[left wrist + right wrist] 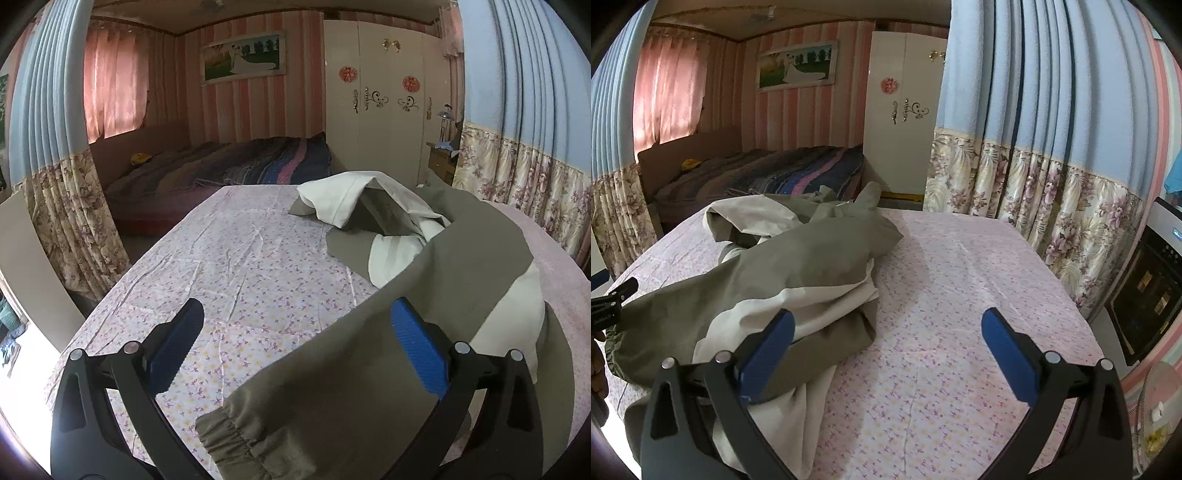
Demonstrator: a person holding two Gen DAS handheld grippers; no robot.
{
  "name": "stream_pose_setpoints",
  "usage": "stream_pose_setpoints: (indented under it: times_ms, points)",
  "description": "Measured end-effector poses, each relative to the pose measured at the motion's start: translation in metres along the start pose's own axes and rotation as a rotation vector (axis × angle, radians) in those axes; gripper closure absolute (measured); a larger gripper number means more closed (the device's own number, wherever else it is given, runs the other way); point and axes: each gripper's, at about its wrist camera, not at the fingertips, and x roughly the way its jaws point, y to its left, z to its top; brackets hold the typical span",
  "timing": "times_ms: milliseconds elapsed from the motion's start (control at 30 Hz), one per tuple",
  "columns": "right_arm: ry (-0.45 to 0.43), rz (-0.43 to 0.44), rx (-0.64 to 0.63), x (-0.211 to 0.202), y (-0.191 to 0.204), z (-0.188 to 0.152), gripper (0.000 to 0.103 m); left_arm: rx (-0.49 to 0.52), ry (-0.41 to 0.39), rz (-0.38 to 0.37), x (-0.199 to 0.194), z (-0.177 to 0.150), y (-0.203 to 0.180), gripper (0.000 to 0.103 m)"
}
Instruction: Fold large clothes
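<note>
**Both claws apart over jacket**

Left claw spread wide, gripping nothing; olive-and-cream jacket heaped ahead and to its right, cuff lying between the fingers (contact unclear). Right claw likewise agape, jacket ahead-left on the flowered sheet.

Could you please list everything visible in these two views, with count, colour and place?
Olive-and-cream jacket: one, crumpled on the table, elastic cuff nearest the left gripper.
Floral pink tablecloth: one, covering the table.
Blue-and-floral curtains: several panels, both sides.
Bed with dark striped blanket: one, behind the table.
White wardrobe: one, right of the bed.
Framed picture: one, on the pink striped wall.
Black appliance: one, far right.
Left gripper: black with blue pads, open, over the cuff.
Right gripper: same, open, at the jacket's edge.
</note>
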Motion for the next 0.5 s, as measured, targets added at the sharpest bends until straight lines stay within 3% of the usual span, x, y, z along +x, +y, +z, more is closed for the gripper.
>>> stream_pose_setpoints:
  times_ms: [500]
  points:
    - [0.054,-0.004,0.006,0.035,0.001,0.001,0.002,0.009,0.026,0.001,0.019,0.003,-0.007,0.003]
